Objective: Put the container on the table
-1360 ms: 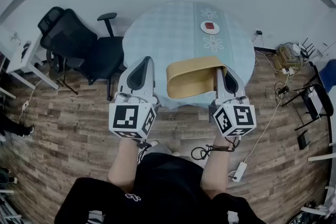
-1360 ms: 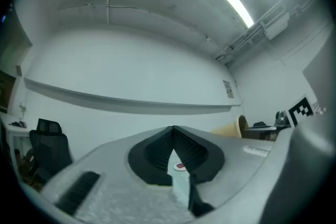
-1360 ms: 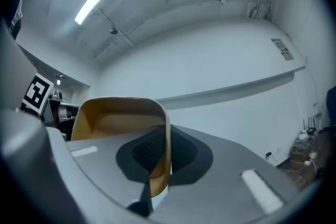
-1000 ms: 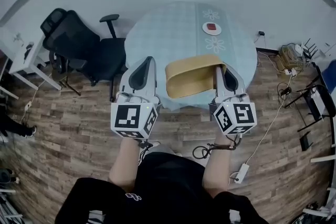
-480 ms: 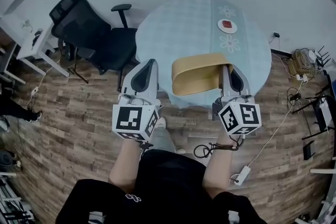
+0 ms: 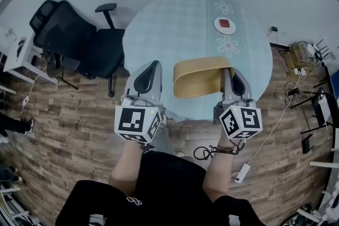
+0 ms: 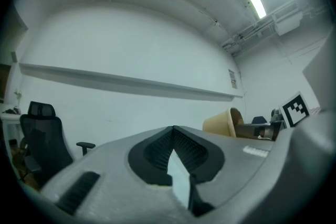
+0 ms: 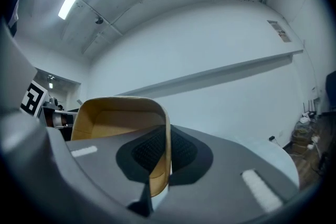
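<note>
The tan container hangs on its side over the near part of the round, pale-blue table. My right gripper is shut on its wall. In the right gripper view that gripper pinches the thin rim, and the container's hollow inside lies to the left of the jaws. My left gripper is level beside the container's left end and apart from it. Its tips meet with nothing between them. The left gripper view shows the container off to the right.
A small white plate with a red thing sits at the table's far right. A black office chair stands left of the table and a white desk further left. Cables and a power strip lie on the wood floor at right.
Both grippers and the container have moved forward and a little down, from the table's near edge to over its near part. The right grip on the container is unchanged.
</note>
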